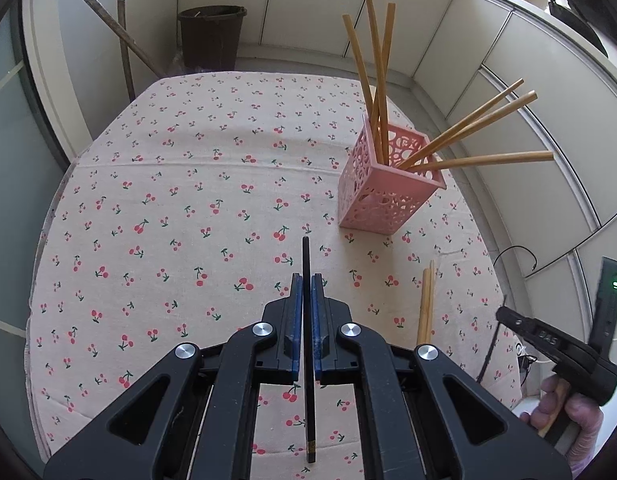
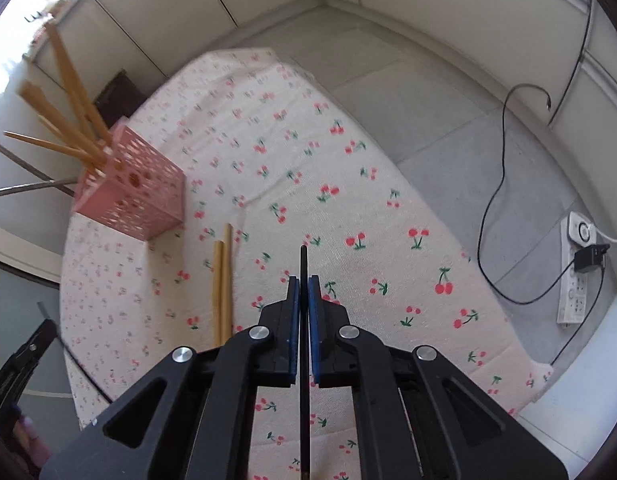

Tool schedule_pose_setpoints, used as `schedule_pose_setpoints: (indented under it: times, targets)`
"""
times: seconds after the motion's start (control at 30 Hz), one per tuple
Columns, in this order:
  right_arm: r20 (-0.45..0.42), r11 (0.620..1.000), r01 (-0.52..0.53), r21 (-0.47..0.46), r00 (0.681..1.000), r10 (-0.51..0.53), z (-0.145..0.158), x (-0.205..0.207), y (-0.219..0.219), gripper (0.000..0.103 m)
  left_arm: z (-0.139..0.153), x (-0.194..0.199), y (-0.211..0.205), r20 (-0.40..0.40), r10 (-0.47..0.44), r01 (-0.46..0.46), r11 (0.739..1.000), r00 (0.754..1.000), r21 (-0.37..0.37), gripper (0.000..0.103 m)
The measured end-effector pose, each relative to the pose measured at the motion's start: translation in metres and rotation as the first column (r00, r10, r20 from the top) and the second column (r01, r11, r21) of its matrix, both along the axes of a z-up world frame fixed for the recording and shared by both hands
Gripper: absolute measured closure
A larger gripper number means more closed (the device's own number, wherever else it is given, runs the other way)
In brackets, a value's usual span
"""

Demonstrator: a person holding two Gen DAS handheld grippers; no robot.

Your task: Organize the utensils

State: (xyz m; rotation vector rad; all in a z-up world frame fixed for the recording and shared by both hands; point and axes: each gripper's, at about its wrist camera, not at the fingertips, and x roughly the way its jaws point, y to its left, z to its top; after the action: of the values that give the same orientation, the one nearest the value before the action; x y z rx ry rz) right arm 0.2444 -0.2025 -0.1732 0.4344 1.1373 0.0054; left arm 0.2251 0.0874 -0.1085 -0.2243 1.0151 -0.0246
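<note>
My left gripper [image 1: 306,280] is shut on a black chopstick [image 1: 307,256] that runs lengthwise between its blue pads, above the cherry-print tablecloth [image 1: 180,216]. My right gripper [image 2: 303,282] is likewise shut on a second black chopstick [image 2: 303,260]. A pink perforated holder [image 1: 382,196] stands at the right of the left wrist view with several bamboo chopsticks [image 1: 468,128] fanned out of it; it appears at upper left in the right wrist view as the holder [image 2: 136,196]. Two bamboo chopsticks [image 2: 222,280] lie flat on the cloth left of my right gripper, also seen as the pair [image 1: 426,304].
A dark bucket [image 1: 212,36] and a leaning pole [image 1: 108,20] stand on the floor beyond the table. To the right, the floor holds a power strip [image 2: 576,272] and black cable [image 2: 492,216]. A hand [image 1: 564,412] holds the right gripper's handle at the table's right edge.
</note>
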Motion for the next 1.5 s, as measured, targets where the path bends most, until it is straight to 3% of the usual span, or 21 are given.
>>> schedule_pose_setpoints:
  times: [0.27, 0.3, 0.37, 0.4, 0.43, 0.5, 0.63, 0.77, 0.8, 0.87, 0.93, 1.03, 1.17, 1.33, 1.5]
  targets:
    - [0.165, 0.999, -0.047, -0.003, 0.985, 0.046, 0.055, -0.032, -0.013, 0.099, 0.025, -0.014, -0.005, 0.088, -0.024, 0.022, 1.0, 0.996, 0.018, 0.099]
    - [0.177, 0.999, -0.052, 0.001, 0.983, 0.051, 0.06, -0.036, -0.015, 0.099, 0.023, -0.013, -0.007, 0.071, -0.042, 0.04, 0.999, 0.997, 0.023, 0.099]
    - [0.186, 0.997, -0.07, 0.019, 0.98, 0.066, 0.066, -0.041, -0.017, 0.098, 0.004, -0.003, -0.013, -0.049, -0.084, 0.084, 0.996, 0.995, 0.016, 0.092]
    - [0.189, 0.997, -0.072, 0.023, 0.98, 0.066, 0.068, -0.043, -0.018, 0.098, -0.009, 0.002, -0.01, -0.096, -0.055, 0.056, 0.998, 0.994, 0.009, 0.076]
    - [0.194, 0.997, -0.073, 0.023, 0.979, 0.067, 0.069, -0.044, -0.017, 0.098, -0.026, 0.009, -0.008, -0.151, -0.017, 0.02, 1.0, 0.988, 0.017, 0.069]
    - [0.206, 0.997, -0.077, 0.017, 0.976, 0.071, 0.073, -0.046, -0.015, 0.098, -0.05, 0.022, -0.007, -0.224, 0.023, -0.012, 0.999, 0.974, 0.049, 0.069]
    - [0.215, 0.997, -0.079, 0.024, 0.974, 0.072, 0.075, -0.047, -0.015, 0.098, -0.069, 0.043, -0.004, -0.238, 0.086, -0.072, 0.995, 0.967, 0.069, 0.058]
    - [0.214, 0.997, -0.078, 0.027, 0.974, 0.07, 0.075, -0.048, -0.017, 0.098, -0.091, 0.058, -0.003, -0.261, 0.135, -0.111, 0.988, 0.956, 0.107, 0.058]
    - [0.215, 0.997, -0.078, 0.03, 0.974, 0.07, 0.075, -0.049, -0.018, 0.098, -0.091, 0.058, -0.007, -0.225, 0.131, -0.101, 0.985, 0.966, 0.138, 0.059]
    - [0.218, 0.996, -0.077, 0.036, 0.974, 0.067, 0.076, -0.049, -0.019, 0.098, -0.095, 0.058, -0.018, -0.194, 0.095, -0.055, 0.978, 0.976, 0.201, 0.071]
    - [0.223, 0.996, -0.077, 0.039, 0.973, 0.066, 0.077, -0.05, -0.019, 0.098, -0.095, 0.056, -0.026, -0.19, 0.057, -0.017, 0.978, 0.98, 0.206, 0.099]
    - [0.226, 0.996, -0.082, 0.039, 0.971, 0.071, 0.078, -0.05, -0.017, 0.098, -0.095, 0.051, -0.026, -0.183, 0.045, -0.009, 0.981, 0.982, 0.192, 0.1]
    - [0.226, 0.995, -0.081, 0.053, 0.972, 0.067, 0.079, -0.051, -0.019, 0.098, -0.085, 0.039, -0.011, -0.147, 0.06, -0.048, 0.995, 0.987, 0.087, 0.1]
    - [0.242, 0.994, -0.081, 0.077, 0.968, 0.06, 0.084, -0.052, -0.022, 0.098, -0.04, 0.015, 0.0, -0.026, 0.073, -0.073, 0.997, 0.997, -0.008, 0.1]
    - [0.259, 0.991, -0.077, 0.105, 0.965, 0.047, 0.091, -0.055, -0.028, 0.098, 0.005, -0.02, 0.001, 0.111, 0.087, -0.083, 0.996, 0.99, -0.037, 0.1]
